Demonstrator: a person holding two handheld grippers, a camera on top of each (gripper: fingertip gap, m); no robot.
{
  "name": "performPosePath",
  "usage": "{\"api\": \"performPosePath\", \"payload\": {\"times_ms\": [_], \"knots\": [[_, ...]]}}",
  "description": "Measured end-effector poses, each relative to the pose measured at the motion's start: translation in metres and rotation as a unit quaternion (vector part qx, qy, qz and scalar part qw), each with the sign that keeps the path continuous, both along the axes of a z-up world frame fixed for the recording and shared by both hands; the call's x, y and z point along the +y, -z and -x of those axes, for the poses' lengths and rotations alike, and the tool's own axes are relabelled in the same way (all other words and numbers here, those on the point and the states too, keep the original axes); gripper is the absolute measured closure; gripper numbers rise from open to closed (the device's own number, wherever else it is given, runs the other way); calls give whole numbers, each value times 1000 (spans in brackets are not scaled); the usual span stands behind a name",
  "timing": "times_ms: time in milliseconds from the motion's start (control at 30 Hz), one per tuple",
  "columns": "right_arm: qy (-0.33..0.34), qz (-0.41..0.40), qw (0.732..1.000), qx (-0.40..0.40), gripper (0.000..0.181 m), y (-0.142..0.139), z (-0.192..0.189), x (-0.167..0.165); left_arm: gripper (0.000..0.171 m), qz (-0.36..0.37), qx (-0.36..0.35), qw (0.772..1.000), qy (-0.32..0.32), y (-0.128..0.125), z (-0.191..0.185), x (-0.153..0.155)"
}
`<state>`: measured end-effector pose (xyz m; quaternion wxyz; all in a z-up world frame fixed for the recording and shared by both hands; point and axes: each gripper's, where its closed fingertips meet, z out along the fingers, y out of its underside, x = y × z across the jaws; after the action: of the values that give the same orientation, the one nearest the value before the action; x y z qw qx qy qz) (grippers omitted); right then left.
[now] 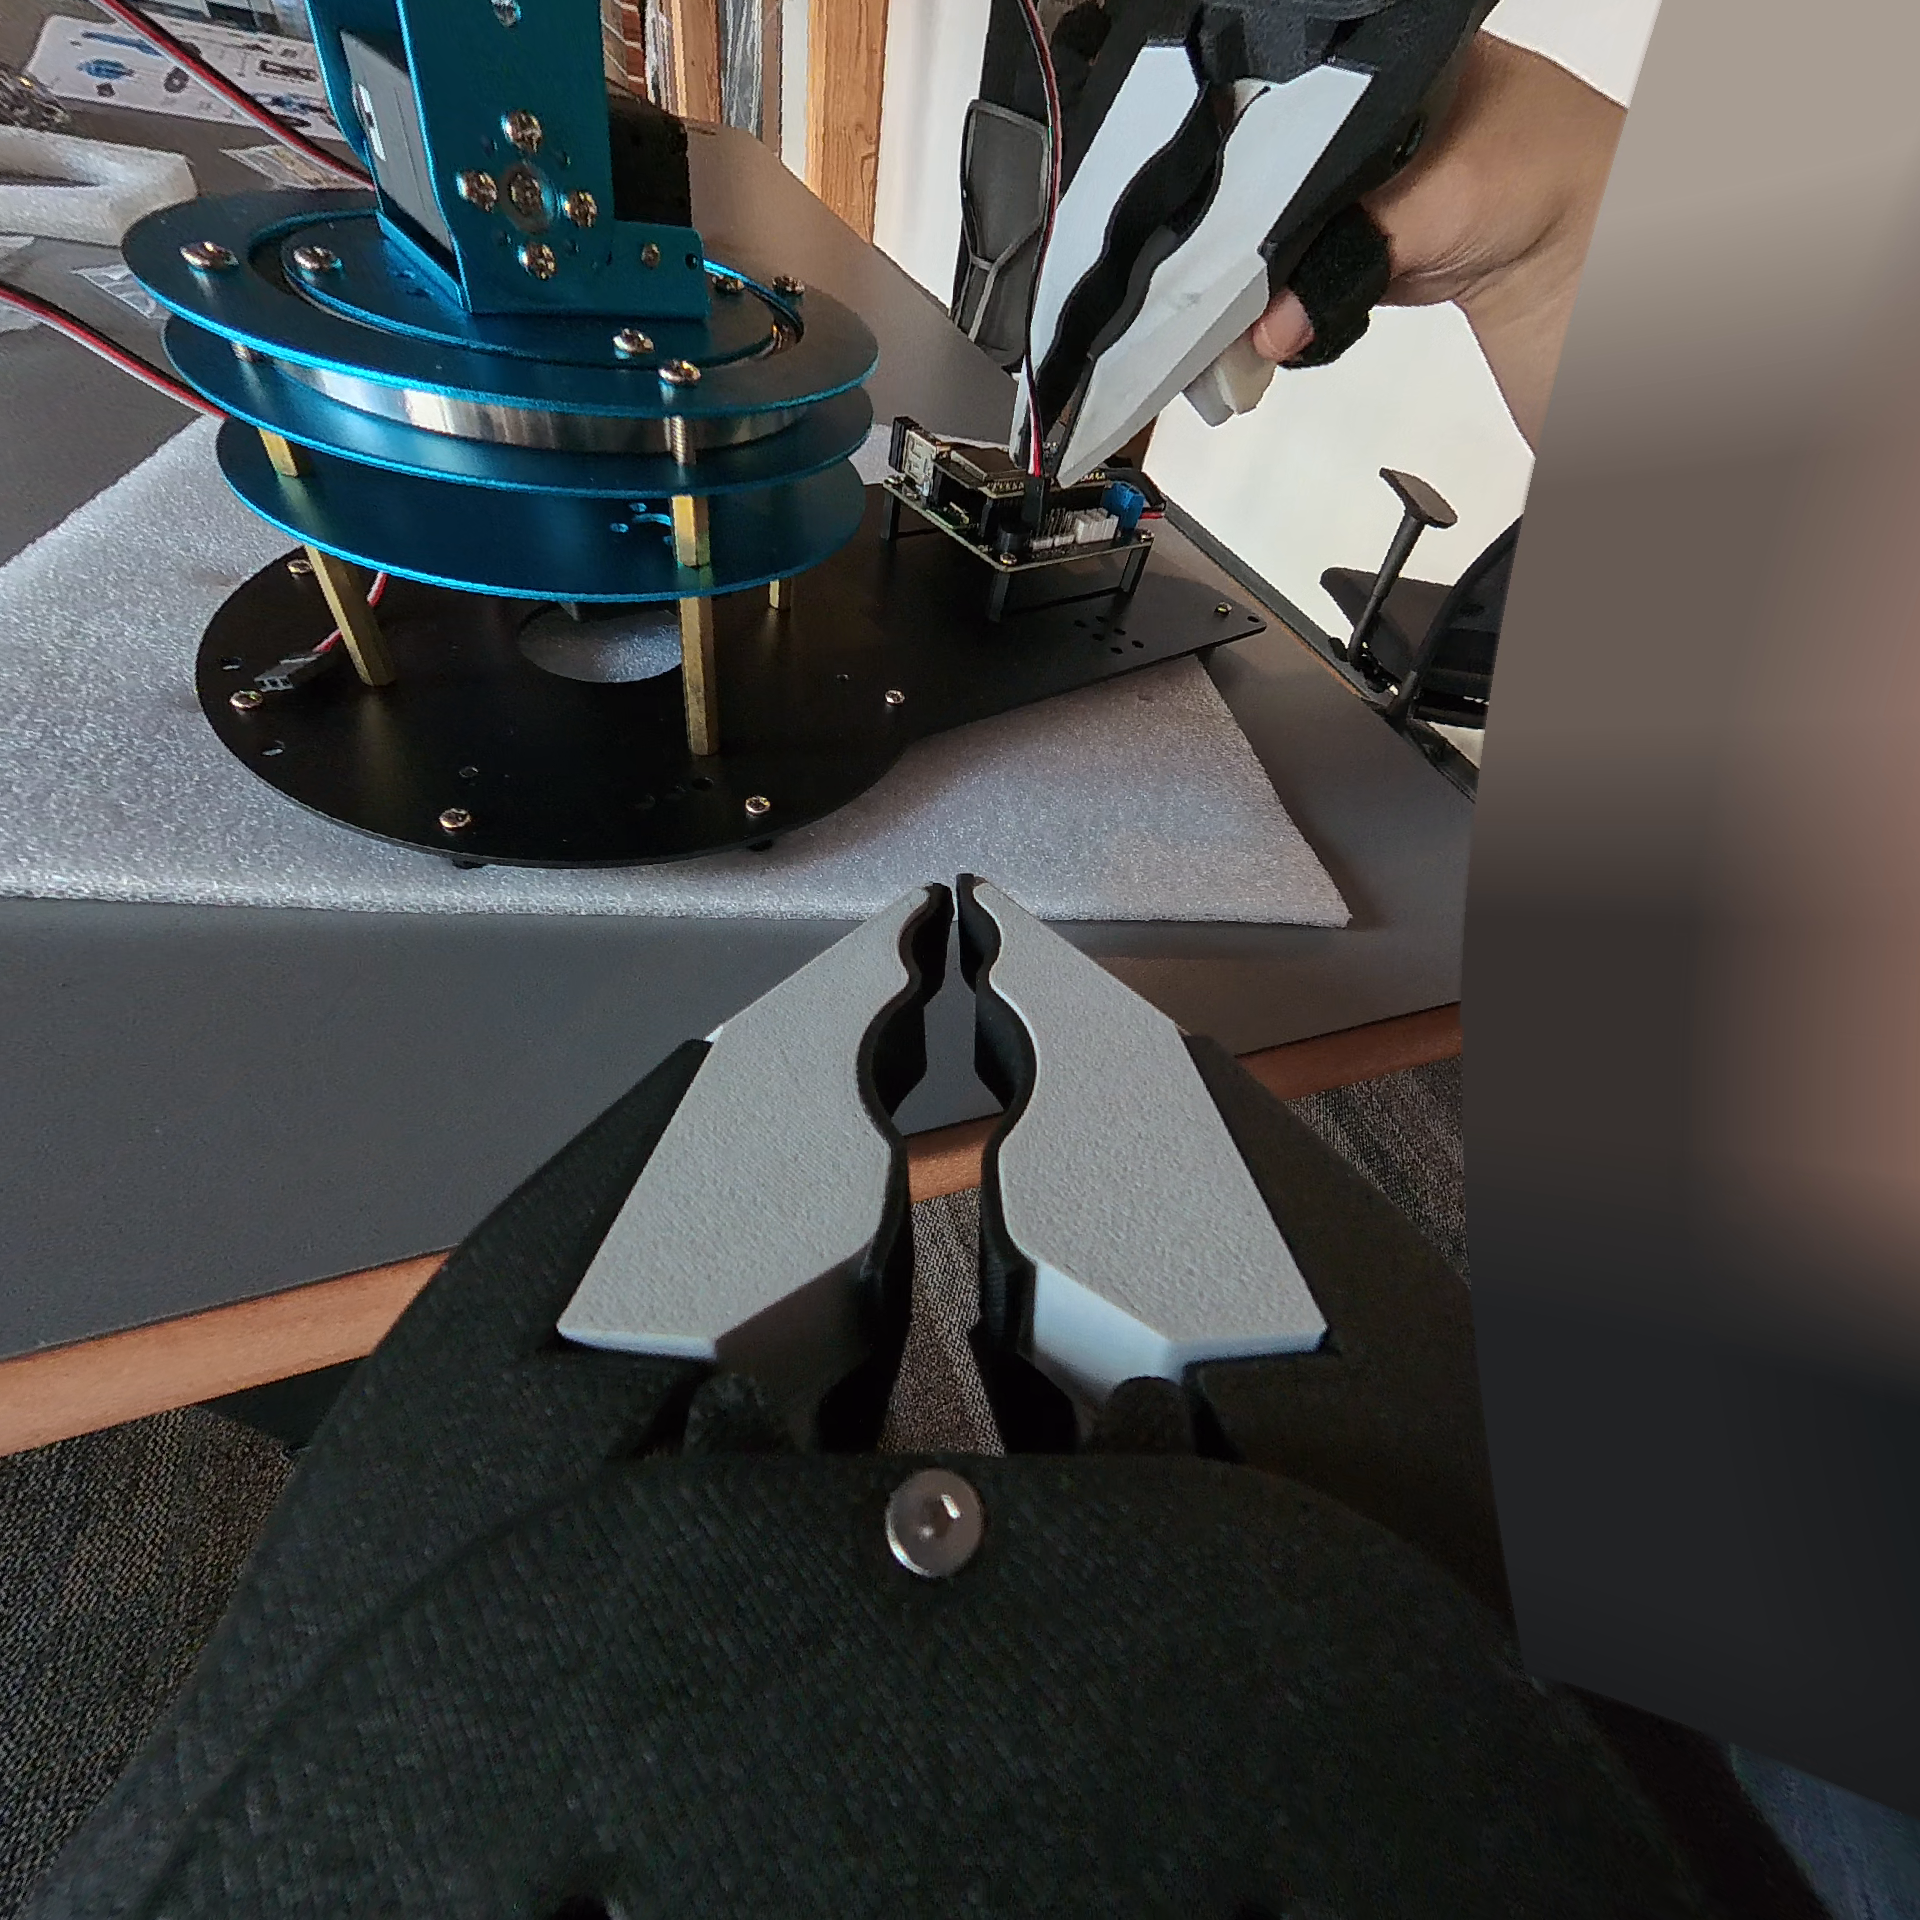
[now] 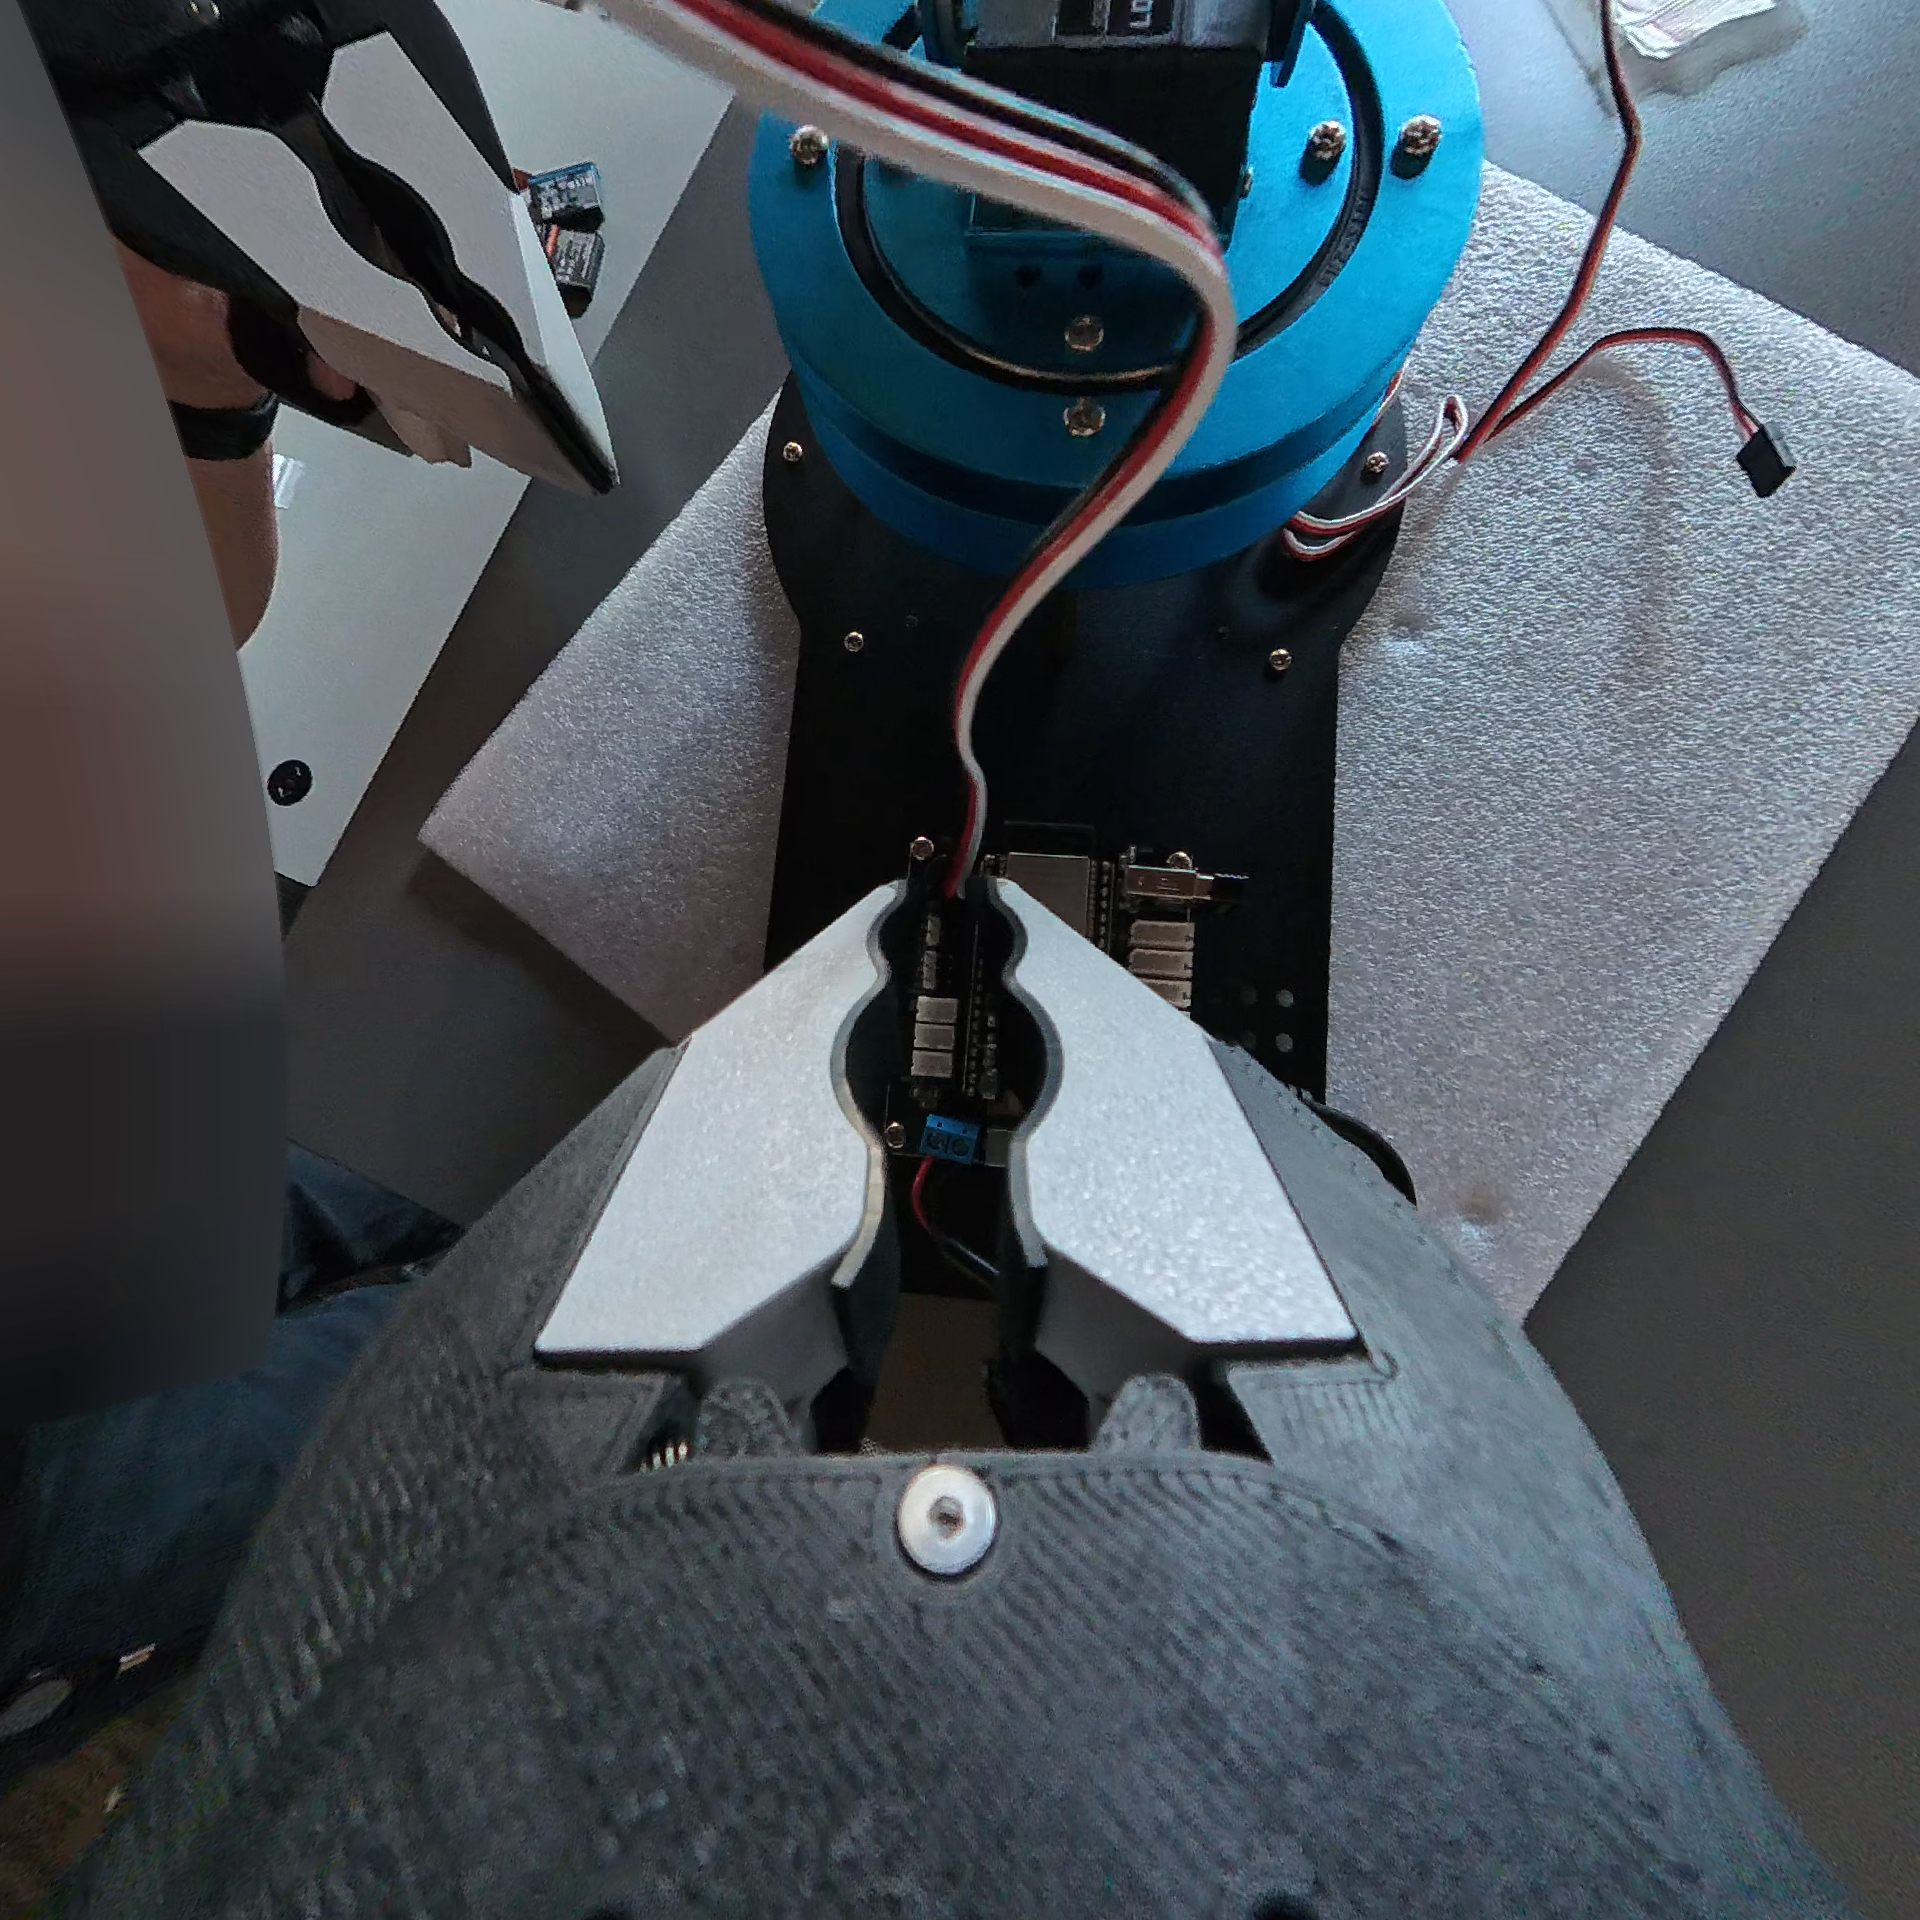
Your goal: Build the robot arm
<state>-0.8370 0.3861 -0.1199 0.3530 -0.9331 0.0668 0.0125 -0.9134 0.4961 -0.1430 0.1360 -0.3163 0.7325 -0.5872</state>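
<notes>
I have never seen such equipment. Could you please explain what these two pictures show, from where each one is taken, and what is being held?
A person holds two hand-operated grippers; each carries a camera looking along its own fingers. The left wrist view shows the left gripper shut and empty, near the table's edge. The right gripper pinches a red, black and white cable where it meets a circuit board; the left view shows this from the side, with the person's hand. The board sits on a black plate bearing a blue base, all lying on a white foam sheet. A loose cable lies beside it.
</notes>
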Motion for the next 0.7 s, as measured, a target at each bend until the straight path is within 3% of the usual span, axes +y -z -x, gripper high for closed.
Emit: {"api": "performPosePath", "payload": {"times_ms": [700], "knots": [[-9, 11, 999, -48, 172, 2, -1, 0, 171, 0, -1, 1000, -3, 0, 0, 2]]}}
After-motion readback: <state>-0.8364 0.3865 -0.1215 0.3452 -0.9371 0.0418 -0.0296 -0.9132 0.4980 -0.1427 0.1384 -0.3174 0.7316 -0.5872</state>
